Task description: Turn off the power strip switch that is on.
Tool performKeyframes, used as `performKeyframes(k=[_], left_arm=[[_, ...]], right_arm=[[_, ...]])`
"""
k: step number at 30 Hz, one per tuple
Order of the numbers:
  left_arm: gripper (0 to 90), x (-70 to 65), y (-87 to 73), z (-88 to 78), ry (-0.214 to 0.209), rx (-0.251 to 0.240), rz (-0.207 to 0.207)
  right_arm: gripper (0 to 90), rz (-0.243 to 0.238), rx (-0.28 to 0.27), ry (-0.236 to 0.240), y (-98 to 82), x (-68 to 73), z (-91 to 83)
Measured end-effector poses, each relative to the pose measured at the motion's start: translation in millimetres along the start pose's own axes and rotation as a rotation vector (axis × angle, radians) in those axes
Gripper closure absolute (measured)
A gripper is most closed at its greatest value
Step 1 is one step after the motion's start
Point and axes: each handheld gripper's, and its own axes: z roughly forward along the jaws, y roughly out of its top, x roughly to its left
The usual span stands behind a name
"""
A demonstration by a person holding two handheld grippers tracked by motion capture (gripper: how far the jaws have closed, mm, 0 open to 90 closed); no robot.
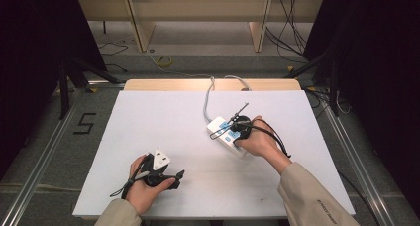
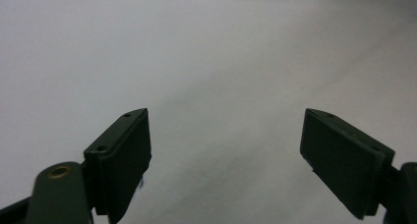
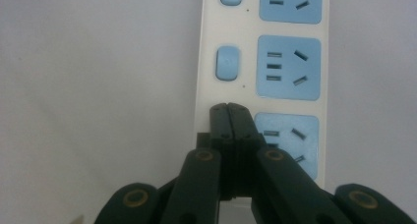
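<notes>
On the table (image 1: 163, 117), a white power strip (image 3: 246, 52) with blue sockets.

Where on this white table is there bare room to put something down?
The whole far-left stretch of the table, beyond the left gripper, is bare, as is the near middle between the hands. It is crowded around the power strip under the right gripper.

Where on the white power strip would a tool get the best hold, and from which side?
Probably across the power strip's two long edges, coming down from above. It lies flat on the table, socket face up, so only its narrow width fits between jaws. Grip near the cable end, away from where the right tool, jaws shut, rests over the switches.
</notes>
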Motion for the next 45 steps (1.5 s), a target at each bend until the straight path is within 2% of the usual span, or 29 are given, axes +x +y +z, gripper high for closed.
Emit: performKeyframes(k=[45], left_arm=[[19.1,-2.4,0.7,0.8,-0.003,-0.002,0.002]], right_arm=[[90.0,0.009,0.027,-0.023,2.7,3.7,0.7]])
